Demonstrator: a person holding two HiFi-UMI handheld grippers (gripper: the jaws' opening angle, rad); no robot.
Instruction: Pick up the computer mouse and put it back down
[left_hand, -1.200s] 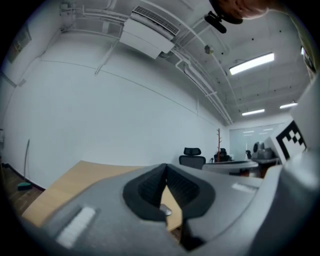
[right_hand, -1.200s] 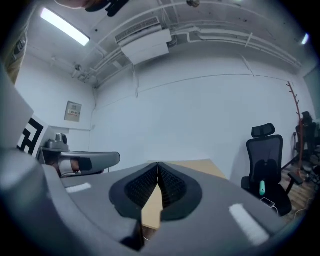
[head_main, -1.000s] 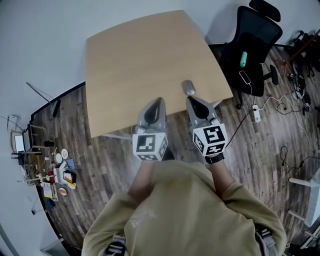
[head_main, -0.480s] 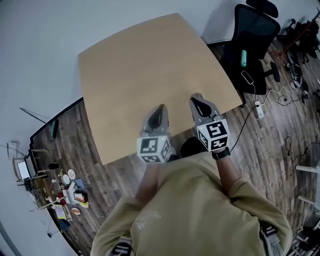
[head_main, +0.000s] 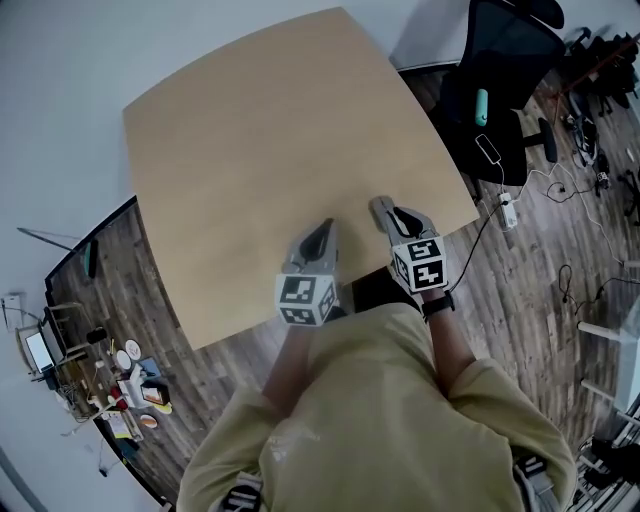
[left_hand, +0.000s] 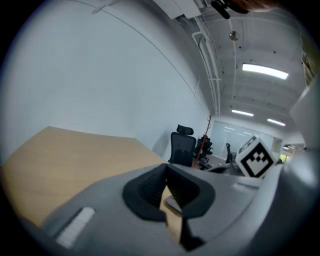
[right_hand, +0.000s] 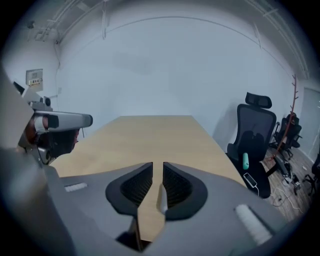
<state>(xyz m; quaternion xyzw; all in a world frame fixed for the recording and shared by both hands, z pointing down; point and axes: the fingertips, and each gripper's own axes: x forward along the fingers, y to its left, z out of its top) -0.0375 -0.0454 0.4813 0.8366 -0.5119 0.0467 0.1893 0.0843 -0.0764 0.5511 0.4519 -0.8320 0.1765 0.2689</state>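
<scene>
The mouse (head_main: 380, 208) lies on the desk (head_main: 260, 130) near its near right edge, just left of the right gripper (head_main: 399, 216) fingers' tips. Those fingers are all but closed, with only a slit between them and nothing in it. The left gripper (head_main: 322, 233) fingers meet, empty. The mouse is smooth, rounded and grey; the desk is pale matte wood; the finger pads are black and ribbed.

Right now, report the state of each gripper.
Left gripper: shut, empty.
Right gripper: shut but for a slit, gripping nothing; the mouse lies just beside it.
</scene>
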